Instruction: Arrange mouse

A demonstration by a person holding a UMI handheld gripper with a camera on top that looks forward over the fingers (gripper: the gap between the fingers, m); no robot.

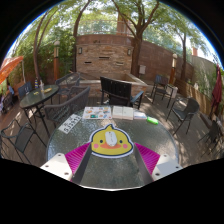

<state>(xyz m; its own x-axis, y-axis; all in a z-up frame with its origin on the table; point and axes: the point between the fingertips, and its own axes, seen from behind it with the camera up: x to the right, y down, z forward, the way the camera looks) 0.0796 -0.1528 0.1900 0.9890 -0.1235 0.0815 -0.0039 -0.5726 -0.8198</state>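
A yellow duck-faced mouse (112,140) with pink cheeks and an orange beak sits low over the grey round table (150,140), right between my fingers. My gripper (112,150) has its pink pads (80,156) against the mouse's left and right sides, with no gap showing at either side. The mouse's underside and the table just beneath it are hidden.
Beyond the mouse, flat white items (98,113) and a white keyboard-like slab (70,123) lie on the table, with a small green thing (152,120) to the right. Black chairs (116,92) ring the table. Another dark table (38,97) stands left; a brick wall stands behind.
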